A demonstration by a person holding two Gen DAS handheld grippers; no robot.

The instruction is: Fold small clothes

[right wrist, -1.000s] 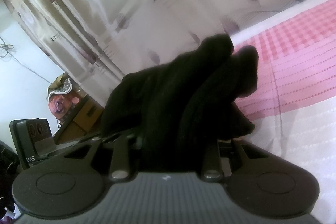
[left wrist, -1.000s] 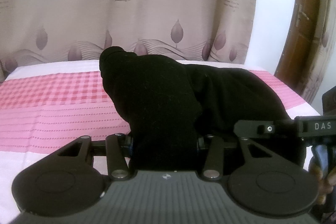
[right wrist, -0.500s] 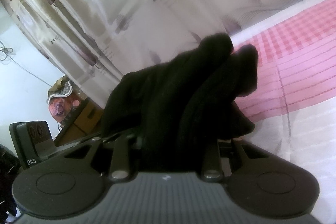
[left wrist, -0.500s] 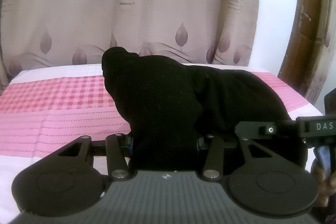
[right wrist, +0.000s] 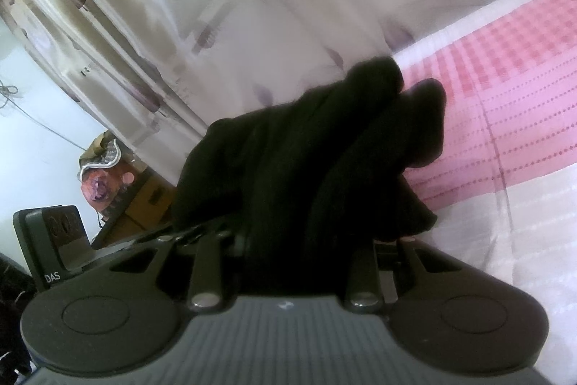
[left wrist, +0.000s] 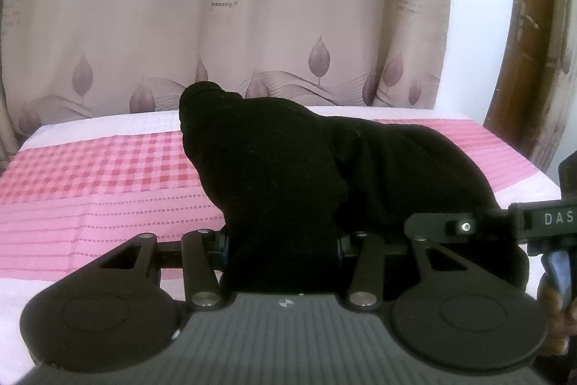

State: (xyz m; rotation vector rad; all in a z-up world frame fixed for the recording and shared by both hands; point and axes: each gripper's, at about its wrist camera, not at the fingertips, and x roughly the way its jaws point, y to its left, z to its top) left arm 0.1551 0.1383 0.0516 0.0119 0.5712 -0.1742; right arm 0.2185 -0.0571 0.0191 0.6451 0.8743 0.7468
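Item: black garment [left wrist: 288, 175], bunched, held above the pink checked bed cover [left wrist: 90, 175]. It is clamped by the left hand-held gripper [left wrist: 285, 240] and right hand-held gripper [right wrist: 306, 240] alike (fingertips buried in cloth), presumably so edges can be aligned for folding.

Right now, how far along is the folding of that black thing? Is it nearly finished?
Not nearly. Done: both grippers have hold of the black garment; it bunches out of the left gripper and the right gripper. In hand: it is lifted in a lump above the pink bedspread, with no neat crease showing. Left: laying it flat, folding it over and setting it down.
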